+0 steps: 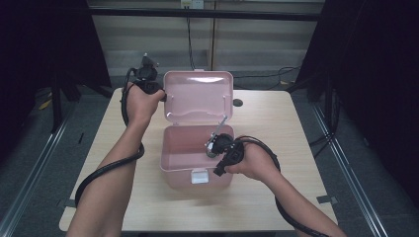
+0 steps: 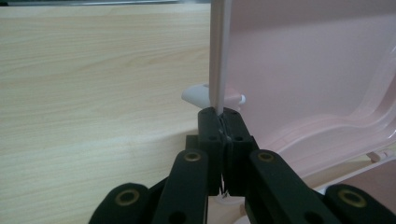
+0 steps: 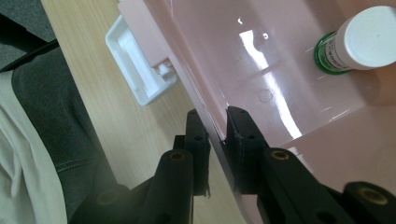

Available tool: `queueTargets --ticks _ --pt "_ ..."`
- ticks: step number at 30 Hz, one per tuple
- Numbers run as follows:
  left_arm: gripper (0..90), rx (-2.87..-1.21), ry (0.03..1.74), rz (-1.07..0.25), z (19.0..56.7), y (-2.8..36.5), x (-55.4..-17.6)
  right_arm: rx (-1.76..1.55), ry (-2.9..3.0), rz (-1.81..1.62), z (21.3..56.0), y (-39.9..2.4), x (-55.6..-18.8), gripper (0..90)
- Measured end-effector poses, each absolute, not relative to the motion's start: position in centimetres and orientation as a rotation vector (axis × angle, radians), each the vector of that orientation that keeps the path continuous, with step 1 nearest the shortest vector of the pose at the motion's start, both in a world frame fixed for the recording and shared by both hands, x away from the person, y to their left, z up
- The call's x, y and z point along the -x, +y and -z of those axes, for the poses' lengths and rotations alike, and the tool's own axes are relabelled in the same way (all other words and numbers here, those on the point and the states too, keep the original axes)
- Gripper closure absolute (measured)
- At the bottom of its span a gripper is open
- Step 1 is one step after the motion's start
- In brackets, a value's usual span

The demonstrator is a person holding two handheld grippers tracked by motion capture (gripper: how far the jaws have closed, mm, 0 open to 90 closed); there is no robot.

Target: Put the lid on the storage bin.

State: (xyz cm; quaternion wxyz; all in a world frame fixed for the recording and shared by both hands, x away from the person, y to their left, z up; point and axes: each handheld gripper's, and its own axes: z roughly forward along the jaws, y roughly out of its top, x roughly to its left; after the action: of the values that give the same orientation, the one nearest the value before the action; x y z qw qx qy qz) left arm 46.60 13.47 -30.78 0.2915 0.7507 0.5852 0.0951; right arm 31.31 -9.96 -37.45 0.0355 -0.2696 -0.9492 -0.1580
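**Pink storage box, lid raised, held at two points**

Right gripper (image 1: 217,148): nearest item, at the box's front right. The hand comes in from the lower right, forearm angled toward the centre, cable looping behind the wrist. Fingers clamped on the front wall of the box (image 3: 205,116), one finger outside the wall, one inside.

Box (image 1: 170,163): pale pink plastic with rounded corners, standing at the middle of the worktop (image 1: 276,197). A white latch (image 1: 199,176) hangs on its front face. Interior glossy.

Contents: one bottle (image 3: 359,39) with a white cap and green-edged label, standing on the box floor toward a corner.

Lid (image 1: 197,96): same pink, hinged at the back, standing upright behind the box body, hollow side facing the person.

Left gripper (image 1: 160,95): farthest item, at the lid's left edge. The arm reaches forward along the left side, wrist bent inward. Fingers closed together on the thin lid edge (image 2: 218,56).
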Motion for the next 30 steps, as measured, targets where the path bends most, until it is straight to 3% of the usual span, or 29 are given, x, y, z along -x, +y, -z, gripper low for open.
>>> queueTargets --ticks 30 --pt "88.1 -2.004 1.457 -0.302 29.6 14.5 -42.9 0.84 -2.921 0.49 37.5 -9.7 -31.5 79.4"
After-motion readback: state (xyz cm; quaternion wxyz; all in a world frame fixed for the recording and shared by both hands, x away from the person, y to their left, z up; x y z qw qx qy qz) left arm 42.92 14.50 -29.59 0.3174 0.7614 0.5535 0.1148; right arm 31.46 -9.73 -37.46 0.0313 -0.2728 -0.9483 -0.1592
